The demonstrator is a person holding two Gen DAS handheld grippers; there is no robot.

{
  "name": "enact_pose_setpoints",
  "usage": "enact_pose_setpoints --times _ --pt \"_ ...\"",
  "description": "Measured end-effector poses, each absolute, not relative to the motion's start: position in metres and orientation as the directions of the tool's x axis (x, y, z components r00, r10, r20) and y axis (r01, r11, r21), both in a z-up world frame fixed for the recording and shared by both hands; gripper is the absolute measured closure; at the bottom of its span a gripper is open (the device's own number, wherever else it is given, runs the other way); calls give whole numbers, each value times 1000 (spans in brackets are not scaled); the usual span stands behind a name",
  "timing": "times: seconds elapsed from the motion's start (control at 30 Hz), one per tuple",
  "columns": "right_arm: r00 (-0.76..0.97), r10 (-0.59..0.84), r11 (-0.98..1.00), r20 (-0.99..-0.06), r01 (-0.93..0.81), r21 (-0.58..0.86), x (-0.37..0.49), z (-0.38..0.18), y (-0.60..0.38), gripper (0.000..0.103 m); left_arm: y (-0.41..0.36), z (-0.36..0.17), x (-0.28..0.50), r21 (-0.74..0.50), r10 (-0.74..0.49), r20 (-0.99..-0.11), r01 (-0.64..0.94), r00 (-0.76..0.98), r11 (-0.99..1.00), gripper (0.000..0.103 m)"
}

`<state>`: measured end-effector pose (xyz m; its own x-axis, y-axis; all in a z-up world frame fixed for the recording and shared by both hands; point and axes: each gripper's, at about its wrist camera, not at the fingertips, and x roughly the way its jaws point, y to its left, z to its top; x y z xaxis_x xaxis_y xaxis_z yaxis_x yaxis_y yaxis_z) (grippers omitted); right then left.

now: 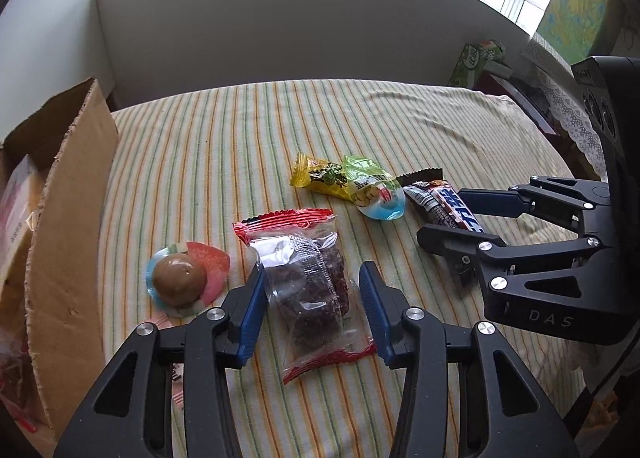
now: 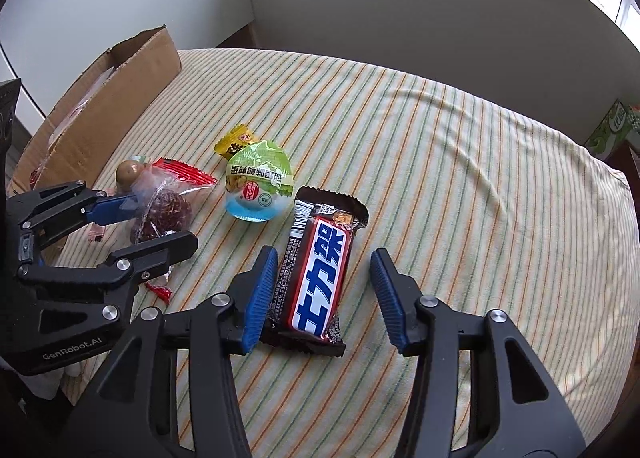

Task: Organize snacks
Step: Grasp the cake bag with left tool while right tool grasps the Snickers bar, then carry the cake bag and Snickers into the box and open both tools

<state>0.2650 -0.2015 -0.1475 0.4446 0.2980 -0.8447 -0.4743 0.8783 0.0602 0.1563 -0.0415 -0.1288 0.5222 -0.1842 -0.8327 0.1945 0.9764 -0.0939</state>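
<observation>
My left gripper (image 1: 312,278) is open, its fingers on either side of a clear red-edged packet of dark snack (image 1: 310,290) lying on the striped cloth. My right gripper (image 2: 324,270) is open around a brown chocolate bar (image 2: 318,274), which also shows in the left wrist view (image 1: 444,208). A green-lidded jelly cup (image 2: 258,188) and a yellow candy packet (image 2: 234,140) lie just beyond. A brown jelly cup (image 1: 180,284) sits left of the clear packet.
An open cardboard box (image 1: 68,218) with packets inside stands at the table's left edge. The striped tablecloth (image 2: 460,178) covers the table. A green carton (image 1: 476,58) stands off the far right corner.
</observation>
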Motion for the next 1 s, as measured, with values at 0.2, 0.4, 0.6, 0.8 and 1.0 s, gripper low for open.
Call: enact_pose_setpoints --times 0.2,0.4,0.6,0.8,1.0 --pt "446 296 878 -845 -475 57 259 -146 -204 73 -42 -127 156 -98 -187 -829 192 527 976 62" --pt "451 291 887 -844 -458 60 254 -145 -210 73 -42 -122 151 -96 -189 -820 196 540 976 66" --pt "466 292 895 -835 -441 67 245 -137 -219 74 -42 -113 145 -100 -202 -803 206 561 973 66" --pt "495 311 890 -811 -451 65 233 -116 -215 74 -34 -97 137 -128 -228 -772 206 593 970 66" --pt "529 350 874 -773 -481 67 223 -86 -197 74 -24 -74 122 -125 -233 -720 208 654 970 66"
